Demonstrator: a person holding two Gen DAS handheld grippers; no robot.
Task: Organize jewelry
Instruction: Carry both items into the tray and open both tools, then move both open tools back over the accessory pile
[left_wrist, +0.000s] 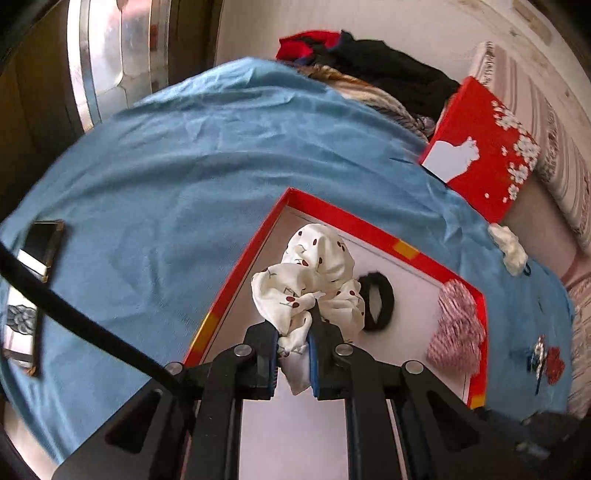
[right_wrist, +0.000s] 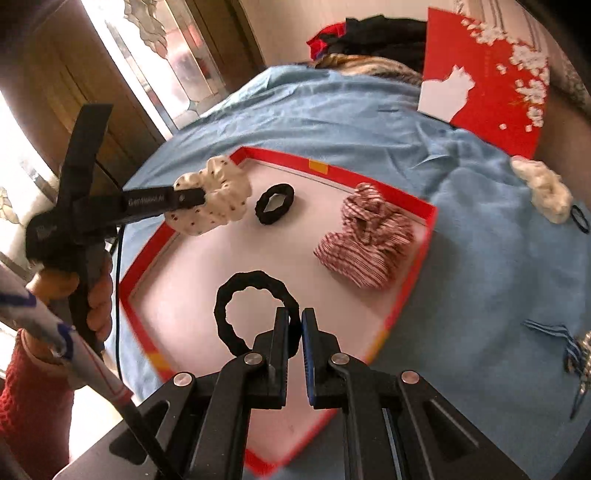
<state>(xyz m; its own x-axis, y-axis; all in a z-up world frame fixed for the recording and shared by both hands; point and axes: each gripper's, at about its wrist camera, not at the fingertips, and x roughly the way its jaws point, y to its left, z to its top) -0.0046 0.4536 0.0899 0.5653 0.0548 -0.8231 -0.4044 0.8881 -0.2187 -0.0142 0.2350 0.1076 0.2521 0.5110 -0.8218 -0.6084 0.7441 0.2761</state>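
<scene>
My left gripper (left_wrist: 293, 341) has its jaws clamped on the cherry-print scrunchie (left_wrist: 314, 280), which bunches up out of the grip over the near-left part of the red box tray (left_wrist: 354, 218); from the right wrist view the same scrunchie (right_wrist: 218, 197) hangs at that gripper's tip (right_wrist: 192, 197) above the tray's far-left corner. My right gripper (right_wrist: 294, 332) has its jaws drawn together on the near side of a large black hair tie (right_wrist: 255, 310), whose loop sits over the tray's white floor (right_wrist: 207, 258); I cannot tell whether it rests there or hangs clear. Inside the tray I also see a small black hair tie (right_wrist: 275, 203) lying flat near the far wall and a red-striped scrunchie (right_wrist: 365, 240) by the right wall. Outside it, on the blue cloth (right_wrist: 480, 258), lie a cream scrunchie (right_wrist: 543, 190) and a blue-striped bow (right_wrist: 569, 347) well to the right. The red lid (right_wrist: 491, 81) with white blossoms stands tilted beyond the tray.
</scene>
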